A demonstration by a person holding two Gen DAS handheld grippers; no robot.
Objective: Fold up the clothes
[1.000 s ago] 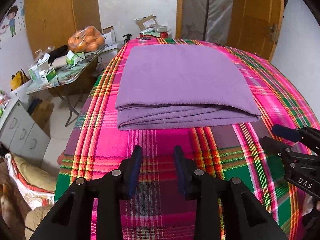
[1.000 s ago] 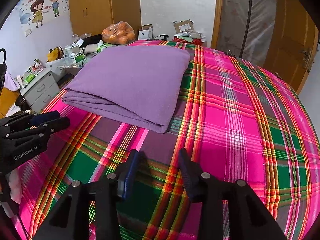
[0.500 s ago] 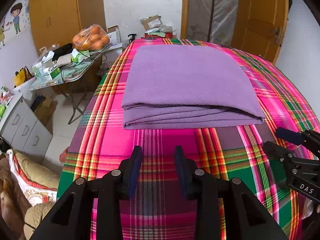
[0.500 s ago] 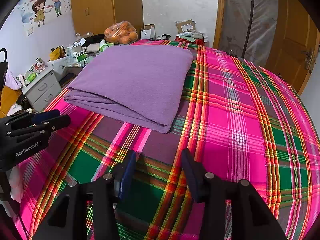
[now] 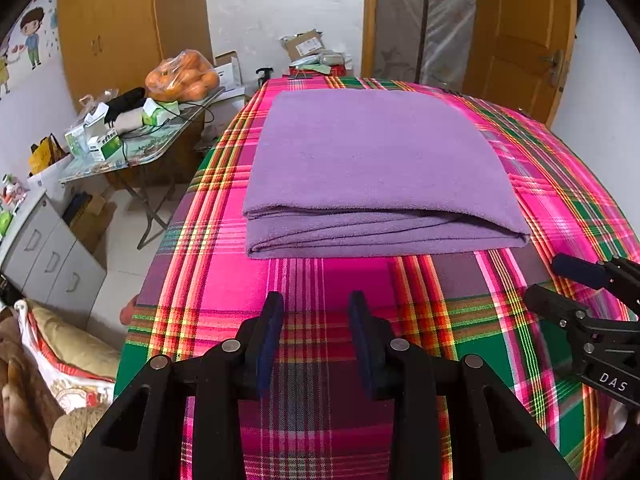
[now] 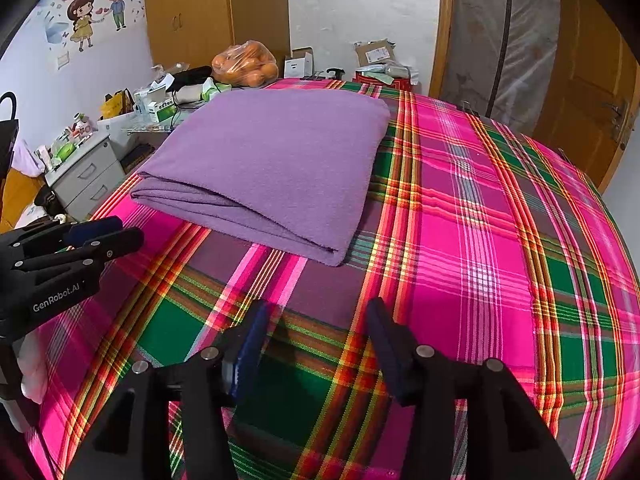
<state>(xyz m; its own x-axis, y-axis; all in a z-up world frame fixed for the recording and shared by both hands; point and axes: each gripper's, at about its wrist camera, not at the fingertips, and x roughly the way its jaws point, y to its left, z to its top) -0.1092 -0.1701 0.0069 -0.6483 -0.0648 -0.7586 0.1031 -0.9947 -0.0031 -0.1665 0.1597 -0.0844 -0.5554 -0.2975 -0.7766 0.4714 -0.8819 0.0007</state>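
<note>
Straight ahead in the left wrist view: my left hand-held gripper (image 5: 316,336) hangs above the plaid bedspread (image 5: 224,280), jaws partly spread, nothing between them. Purple folded cloth (image 5: 372,160) lies flat on the bedspread beyond the fingertips, well clear of them, stacked layers facing me. At the right edge my right hand-held gripper (image 5: 560,280) pokes in, near the cloth's near right corner but not touching it. Off the bed's left side, a bench (image 5: 132,152) carries boxes and a bag of oranges (image 5: 182,76); grey drawers (image 5: 48,256) stand lower left.

Right wrist view: right hand-held gripper (image 6: 316,340) over bare bedspread (image 6: 480,240), jaws opening, wide apart, nothing between them. Folded cloth (image 6: 272,160) sits ahead and to the left, its near corner just beyond the fingertips, apart from them. Left hand-held gripper (image 6: 112,232) enters from the left edge, short of the cloth's near left edge. Oranges (image 6: 246,62) behind the cloth; wooden door (image 6: 592,92) at right.
</note>
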